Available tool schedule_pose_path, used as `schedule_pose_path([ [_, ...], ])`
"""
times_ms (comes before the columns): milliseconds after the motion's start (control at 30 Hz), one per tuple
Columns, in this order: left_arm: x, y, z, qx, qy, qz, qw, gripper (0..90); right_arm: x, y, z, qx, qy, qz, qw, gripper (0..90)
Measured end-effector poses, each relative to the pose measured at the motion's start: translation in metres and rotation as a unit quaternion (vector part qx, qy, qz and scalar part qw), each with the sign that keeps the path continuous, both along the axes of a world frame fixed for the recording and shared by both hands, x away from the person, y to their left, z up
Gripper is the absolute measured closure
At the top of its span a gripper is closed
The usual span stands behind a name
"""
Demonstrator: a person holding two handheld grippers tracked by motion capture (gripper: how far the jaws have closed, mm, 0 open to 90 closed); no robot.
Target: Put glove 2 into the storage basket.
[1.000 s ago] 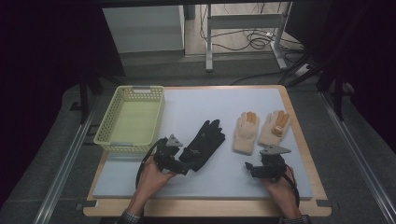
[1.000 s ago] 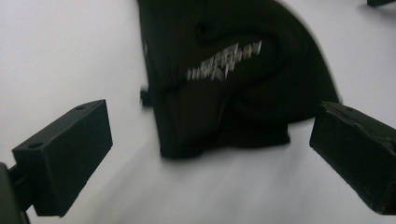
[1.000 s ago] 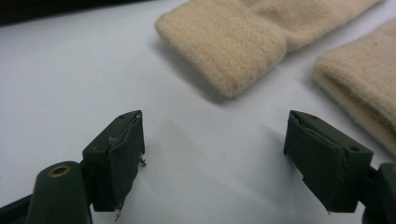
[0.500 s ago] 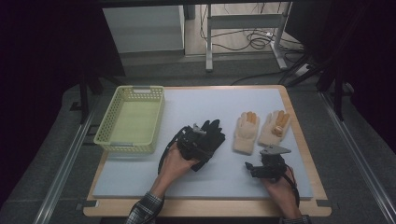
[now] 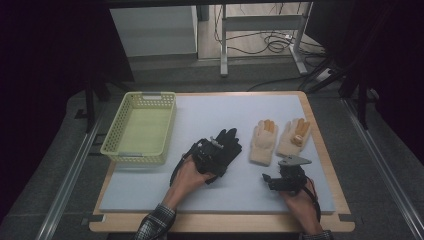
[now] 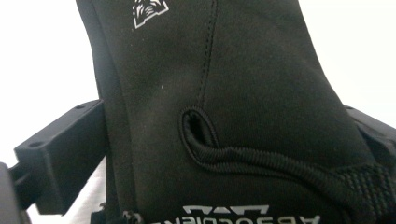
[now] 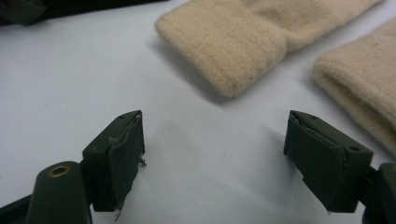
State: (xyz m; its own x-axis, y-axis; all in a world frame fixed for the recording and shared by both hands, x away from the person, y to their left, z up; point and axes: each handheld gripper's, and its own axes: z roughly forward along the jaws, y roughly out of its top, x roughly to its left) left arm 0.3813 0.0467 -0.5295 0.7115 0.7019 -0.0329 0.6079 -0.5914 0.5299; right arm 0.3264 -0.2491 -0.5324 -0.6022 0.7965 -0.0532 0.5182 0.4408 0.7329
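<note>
left gripper (image 5: 212,152) has moved from the mat's near left onto the black glove (image 5: 227,145) mid-mat – jaws straddle the cuff, not yet clenched | right gripper (image 5: 280,179) unmoved, jaws spread, near beige gloves (image 5: 263,142) | pickup looks imminent

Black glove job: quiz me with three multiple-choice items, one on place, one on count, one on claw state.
1. The black fabric glove lies: A in the basket; B between the yellow-green plastic basket and the beige knit gloves; C on the floor.
2. Beige gloves: A one; B two; C four.
3. The right claw is: A open; B shut on a glove; C shut, holding nothing.

B: the high view shows it mid-mat. B: two lie side by side. A: the jaws stand apart over bare mat.
</note>
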Motion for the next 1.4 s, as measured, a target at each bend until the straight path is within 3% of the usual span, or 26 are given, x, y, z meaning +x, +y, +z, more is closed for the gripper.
schedule_pose_path([
  [100, 0.000, 0.001, 0.001, 0.000, 0.003, 0.001, 1.0000, 2.0, 0.000, 0.000, 0.000, 0.000, 0.000, 0.000, 1.0000, 20.0],
  [200, 0.002, 0.004, 0.005, 0.002, 0.008, 0.007, 0.9999, 10.2, 0.000, 0.000, 0.000, 0.000, 0.000, 0.000, 1.0000, 20.0],
  [367, 0.007, 0.015, 0.011, -0.003, 0.007, 0.016, 0.9998, 39.9, 0.000, 0.000, 0.000, 0.000, 0.000, 0.000, 1.0000, 20.0],
  [533, 0.012, 0.027, 0.012, -0.034, 0.017, 0.020, 0.9991, 62.1, 0.000, 0.000, 0.000, 0.000, 0.000, 0.000, 1.0000, 20.0],
  [667, 0.012, 0.029, 0.019, -0.031, 0.011, 0.026, 0.9991, 64.5, 0.000, 0.000, 0.000, 0.000, 0.000, 0.000, 1.0000, 20.0],
  [833, 0.014, 0.037, 0.038, -0.049, -0.002, 0.035, 0.9982, 64.4, 0.000, 0.000, 0.000, 0.000, 0.000, 0.000, 1.0000, 19.9],
  [1033, 0.020, 0.046, 0.059, -0.039, -0.016, 0.046, 0.9980, 63.7, 0.000, 0.000, 0.000, 0.000, 0.000, 0.000, 1.0000, 20.0],
  [1200, 0.026, 0.061, 0.080, -0.032, -0.028, 0.061, 0.9972, 63.6, 0.000, 0.000, 0.000, 0.001, 0.001, -0.001, 1.0000, 19.9],
  [1400, 0.033, 0.087, 0.102, -0.028, -0.043, 0.092, 0.9945, 63.6, 0.000, 0.000, 0.000, 0.001, 0.000, -0.001, 1.0000, 20.0],
])
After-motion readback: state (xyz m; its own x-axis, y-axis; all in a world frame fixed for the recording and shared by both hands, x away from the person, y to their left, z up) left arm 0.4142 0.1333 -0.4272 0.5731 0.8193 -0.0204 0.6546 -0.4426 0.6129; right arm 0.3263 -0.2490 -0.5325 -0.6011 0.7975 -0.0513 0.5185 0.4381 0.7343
